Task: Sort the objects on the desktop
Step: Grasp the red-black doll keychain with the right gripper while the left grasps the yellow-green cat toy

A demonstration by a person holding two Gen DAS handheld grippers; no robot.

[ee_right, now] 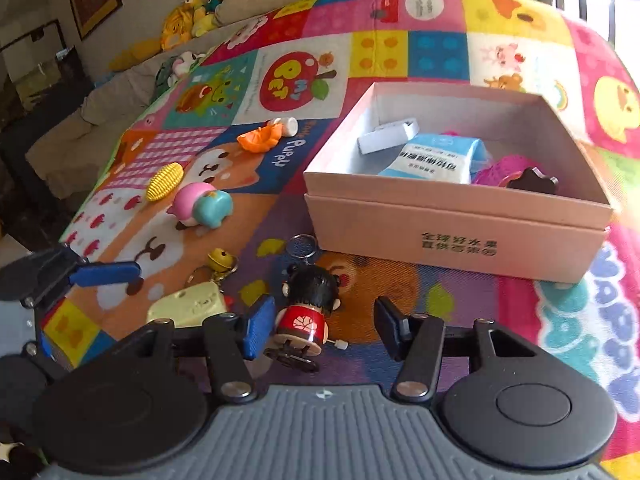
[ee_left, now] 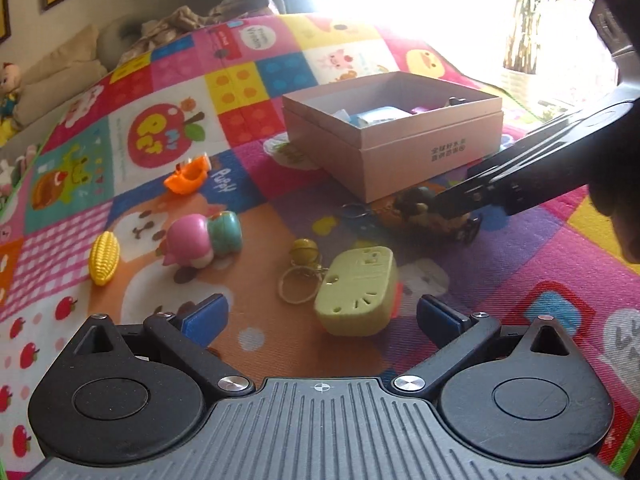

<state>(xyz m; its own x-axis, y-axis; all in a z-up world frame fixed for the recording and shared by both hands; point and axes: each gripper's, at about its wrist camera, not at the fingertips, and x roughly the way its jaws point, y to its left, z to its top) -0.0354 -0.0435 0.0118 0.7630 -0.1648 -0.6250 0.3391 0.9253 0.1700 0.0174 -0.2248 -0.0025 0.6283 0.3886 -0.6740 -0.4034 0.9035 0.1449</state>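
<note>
A pink box [ee_right: 456, 236] holds a blue packet [ee_right: 440, 158], a white piece and a black knob. My right gripper [ee_right: 324, 328] is open around a doll keychain [ee_right: 308, 304] with black hair and a red body, lying on the mat. In the left wrist view the doll [ee_left: 416, 208] lies in front of the box [ee_left: 400, 160] under the right gripper's fingers [ee_left: 472, 196]. My left gripper [ee_left: 320, 316] is open over a pale green cheese-shaped toy [ee_left: 356, 292]. A bell keychain [ee_left: 304, 256] lies beside it.
On the colourful play mat [ee_left: 520, 264] lie a yellow toy corn [ee_left: 103, 258], a pink and teal figure [ee_left: 204, 238] and an orange toy [ee_left: 188, 176]. Cushions and stuffed toys [ee_right: 200, 8] sit beyond the mat's far edge.
</note>
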